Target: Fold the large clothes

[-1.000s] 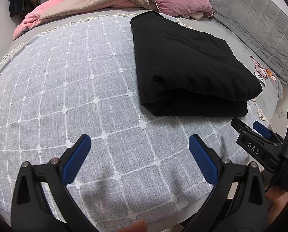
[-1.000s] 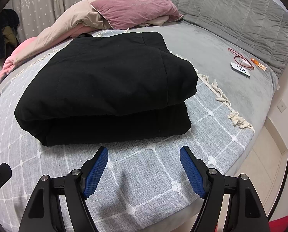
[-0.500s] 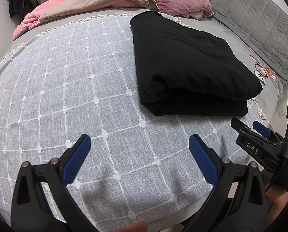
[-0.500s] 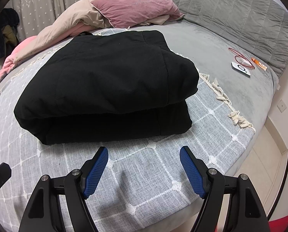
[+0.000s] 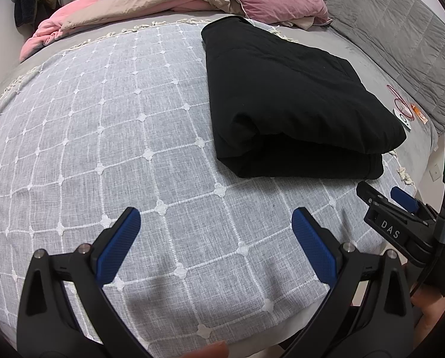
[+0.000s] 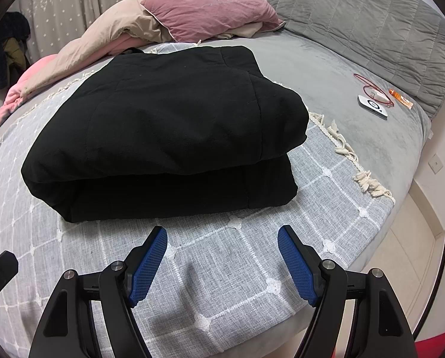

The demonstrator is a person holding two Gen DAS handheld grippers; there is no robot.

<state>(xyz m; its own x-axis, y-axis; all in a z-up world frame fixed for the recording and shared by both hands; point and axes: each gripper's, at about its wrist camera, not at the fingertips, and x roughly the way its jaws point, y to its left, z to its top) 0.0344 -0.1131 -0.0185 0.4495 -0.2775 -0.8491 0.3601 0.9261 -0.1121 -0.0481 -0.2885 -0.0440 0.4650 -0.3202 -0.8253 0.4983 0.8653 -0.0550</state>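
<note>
Right wrist view: folded black padded garment [image 6: 165, 137] lies on grey checked bedspread [image 6: 252, 268]. Both grippers, right gripper [image 6: 222, 262] and left gripper [image 5: 216, 244], fingers spread, empty. Judged soft, bulky; grip folded near edge.

Garment [image 6: 168, 131] inner folds hidden, black on black. Left gripper [image 5: 215, 232] handles cut off at frame bottom; right gripper [image 6: 222, 252] likewise. Hands mostly out of view. Small white device [image 6: 373, 106] marking too small to read.

You're looking at one folded black garment [image 6: 168, 137], two grippers — left [image 5: 215, 232], right [image 6: 222, 246] — and, behind the garment, one pink pillow [image 6: 210, 15].
</note>
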